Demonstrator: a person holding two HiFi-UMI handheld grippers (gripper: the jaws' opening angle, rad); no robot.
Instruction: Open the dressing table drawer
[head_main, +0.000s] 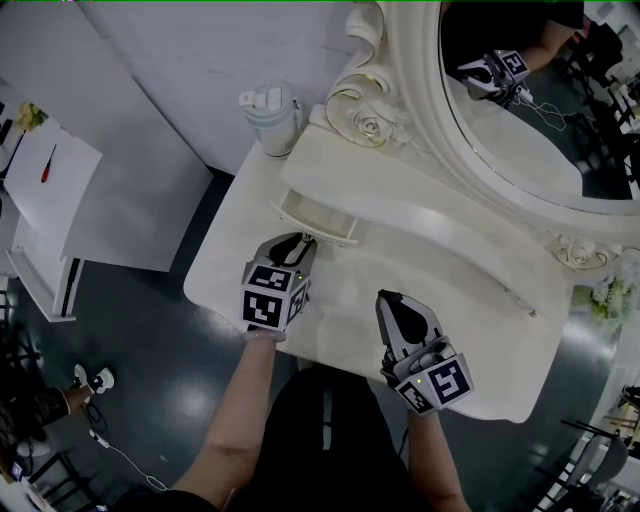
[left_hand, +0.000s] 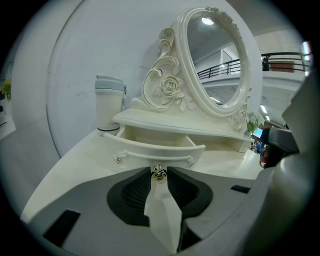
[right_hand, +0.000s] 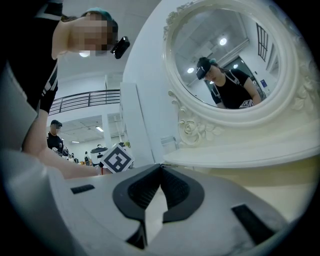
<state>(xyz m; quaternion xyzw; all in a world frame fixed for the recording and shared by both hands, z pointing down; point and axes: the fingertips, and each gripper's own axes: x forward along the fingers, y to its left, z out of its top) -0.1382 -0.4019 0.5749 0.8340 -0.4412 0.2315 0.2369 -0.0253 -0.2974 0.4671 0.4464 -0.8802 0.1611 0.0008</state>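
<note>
The cream dressing table (head_main: 350, 290) has a small drawer (head_main: 315, 222) under its raised shelf, standing pulled out with its inside showing (left_hand: 155, 140). My left gripper (head_main: 303, 243) reaches the drawer's front, and its jaws are shut on the little metal knob (left_hand: 159, 173) in the middle of that front. My right gripper (head_main: 388, 298) hovers over the tabletop to the right, apart from the drawer, its tips (right_hand: 160, 166) together with nothing between them.
An oval mirror (head_main: 520, 120) in a carved frame rises behind the shelf. A lidded tumbler (head_main: 272, 118) stands at the table's back left corner. A white cabinet (head_main: 50, 180) is on the floor to the left. Flowers (head_main: 605, 295) sit at the right end.
</note>
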